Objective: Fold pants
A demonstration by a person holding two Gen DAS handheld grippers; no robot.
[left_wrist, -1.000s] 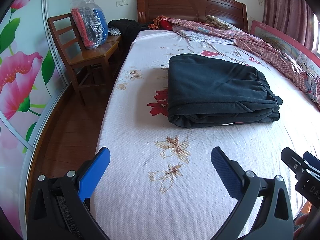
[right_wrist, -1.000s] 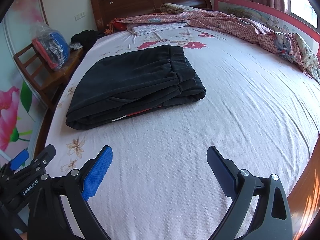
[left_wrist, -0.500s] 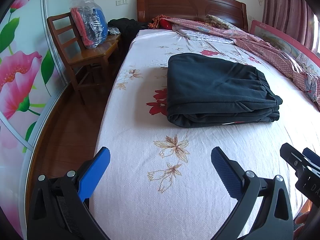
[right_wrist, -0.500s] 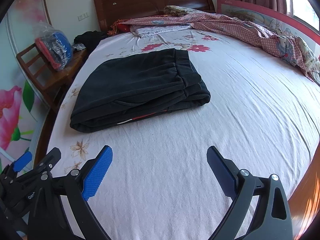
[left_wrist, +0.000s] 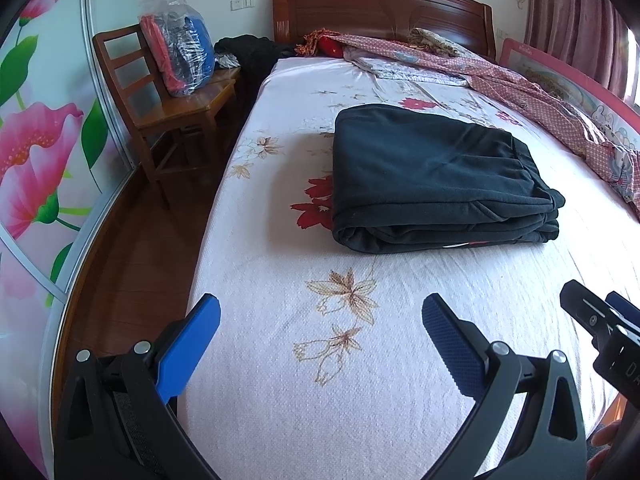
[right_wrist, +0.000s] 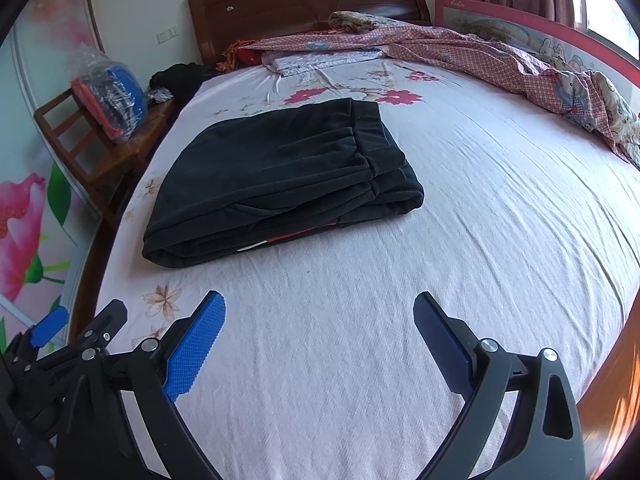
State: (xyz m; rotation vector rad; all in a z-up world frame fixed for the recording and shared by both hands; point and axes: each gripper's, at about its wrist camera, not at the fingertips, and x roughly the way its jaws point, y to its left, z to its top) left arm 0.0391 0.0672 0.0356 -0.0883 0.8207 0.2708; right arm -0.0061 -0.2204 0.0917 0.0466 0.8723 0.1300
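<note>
Black pants (left_wrist: 432,176) lie folded in a thick flat stack on the floral sheet of the bed (left_wrist: 360,360), elastic waistband on top at the right end. They also show in the right wrist view (right_wrist: 276,176). My left gripper (left_wrist: 320,320) is open and empty, well short of the pants near the bed's front edge. My right gripper (right_wrist: 318,316) is open and empty, also short of the pants. Its tip shows at the right in the left wrist view (left_wrist: 596,320), and the left gripper's tip shows at the left in the right wrist view (right_wrist: 76,332).
A wooden chair (left_wrist: 160,112) with a plastic bag of clothes (left_wrist: 178,54) stands left of the bed. A red patterned quilt (right_wrist: 500,52) lies along the far right side by the guard rail (right_wrist: 532,28). The headboard (left_wrist: 380,4) is at the back.
Both grippers have drawn back slightly and shifted; the pants sit a little farther up in the right wrist view. The pants have not moved on the bed.
</note>
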